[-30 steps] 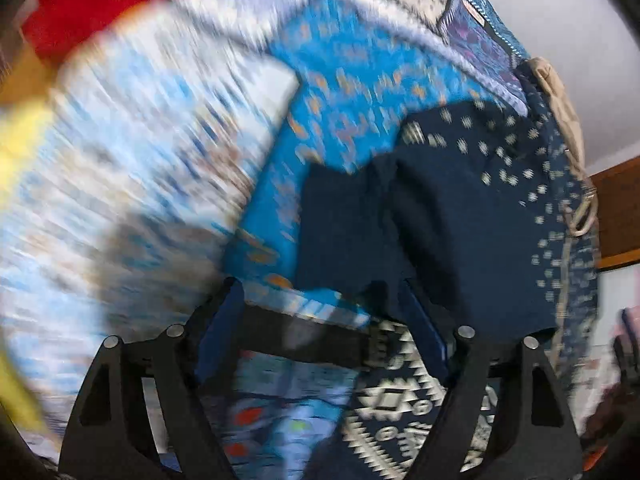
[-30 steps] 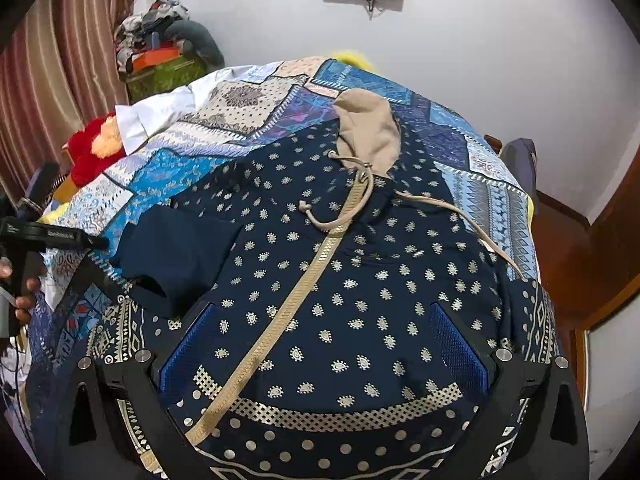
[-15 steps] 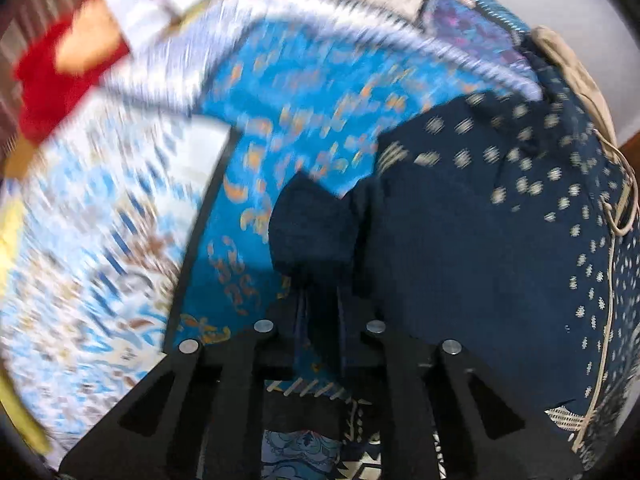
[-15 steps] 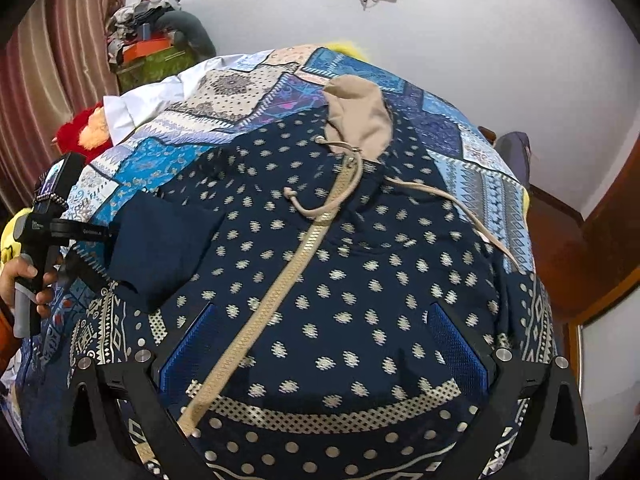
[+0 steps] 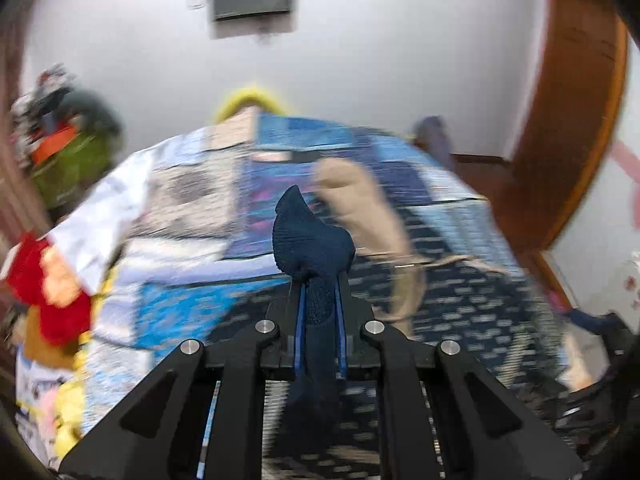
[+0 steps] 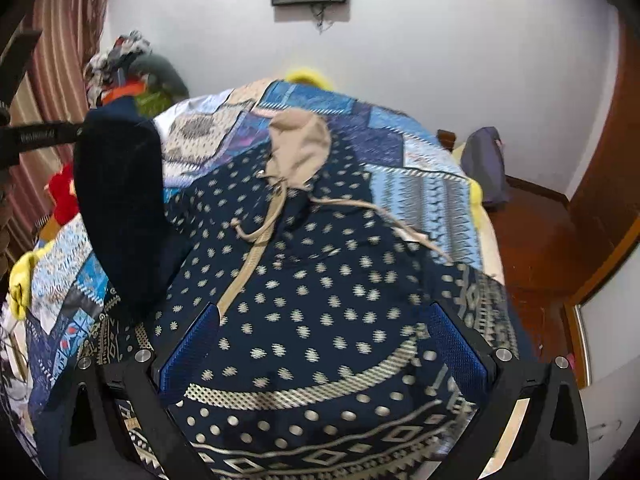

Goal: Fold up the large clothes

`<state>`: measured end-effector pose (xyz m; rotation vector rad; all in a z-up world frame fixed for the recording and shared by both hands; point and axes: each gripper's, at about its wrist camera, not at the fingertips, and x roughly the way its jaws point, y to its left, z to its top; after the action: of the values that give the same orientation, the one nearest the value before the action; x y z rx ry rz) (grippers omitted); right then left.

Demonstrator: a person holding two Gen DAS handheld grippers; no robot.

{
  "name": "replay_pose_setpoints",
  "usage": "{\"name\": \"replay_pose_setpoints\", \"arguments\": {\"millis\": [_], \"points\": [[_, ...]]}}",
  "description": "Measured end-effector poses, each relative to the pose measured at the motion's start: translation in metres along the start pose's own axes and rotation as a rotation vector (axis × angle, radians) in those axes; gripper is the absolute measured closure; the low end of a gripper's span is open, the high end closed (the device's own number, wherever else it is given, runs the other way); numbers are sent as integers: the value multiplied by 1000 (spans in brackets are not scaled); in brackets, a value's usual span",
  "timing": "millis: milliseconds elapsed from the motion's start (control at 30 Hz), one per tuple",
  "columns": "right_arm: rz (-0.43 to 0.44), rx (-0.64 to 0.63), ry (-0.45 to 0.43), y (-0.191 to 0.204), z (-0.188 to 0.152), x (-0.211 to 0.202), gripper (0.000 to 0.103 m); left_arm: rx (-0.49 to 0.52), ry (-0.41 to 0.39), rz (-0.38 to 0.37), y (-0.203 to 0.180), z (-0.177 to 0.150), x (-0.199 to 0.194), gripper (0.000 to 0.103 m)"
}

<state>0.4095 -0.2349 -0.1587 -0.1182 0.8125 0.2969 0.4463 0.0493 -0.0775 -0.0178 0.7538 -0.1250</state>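
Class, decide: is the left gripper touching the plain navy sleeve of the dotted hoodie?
Touching. The left wrist view shows the left gripper shut on the plain navy sleeve, fabric pinched between its blue pads.

Left wrist view smearing the bed quilt (image 5: pixel 192 240) and hoodie (image 5: pixel 460 312), hoodie hem (image 6: pixel 320 460) running off the bottom edge, sleeve (image 5: pixel 316 240) hiding quilt behind.

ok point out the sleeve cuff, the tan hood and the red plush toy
sleeve cuff (image 5: pixel 310 240): left wrist view, ribbed end above the tool.
tan hood (image 6: pixel 300 142): right wrist view, middle of hood.
red plush toy (image 6: pixel 64 194): right wrist view, red body.
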Motion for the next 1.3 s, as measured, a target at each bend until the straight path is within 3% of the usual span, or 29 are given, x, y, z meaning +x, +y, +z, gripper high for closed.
{"name": "replay_pose_setpoints", "arguments": {"millis": [167,333,467,500,567,633,733,800,967,1067,1200,1300], "points": [[-34,24,1,-30,-6,-17,0,84,86,-118,-81,-15,34,91],[-77,26,8,-56,-16,-34,0,172,261,-196,-136,-51,76,89],[-69,32,29,-67,-21,-40,0,246,314,-198,-153,-66,74,67],[-66,30,32,-67,-21,-39,0,241,307,-202,-149,-64,69,64],[-46,29,39,-65,-20,-36,0,211,269,-206,-135,-58,54,47],[-21,31,47,-58,-17,-31,0,173,206,-167,-110,-47,33,34],[35,27,51,-41,-12,-21,0,163,133,-63,-73,-39,14,29],[77,27,68,-32,-8,-6,0,168,126,14,-40,-38,7,25],[81,59,167,-19,-8,48,1,95,209,127,50,-61,14,25],[79,81,239,-18,-12,79,11,47,293,191,99,-99,32,25],[70,149,311,-26,-20,111,28,-3,432,197,132,-153,62,25],[70,195,276,-29,-19,114,33,4,506,164,134,-188,84,25]]}}
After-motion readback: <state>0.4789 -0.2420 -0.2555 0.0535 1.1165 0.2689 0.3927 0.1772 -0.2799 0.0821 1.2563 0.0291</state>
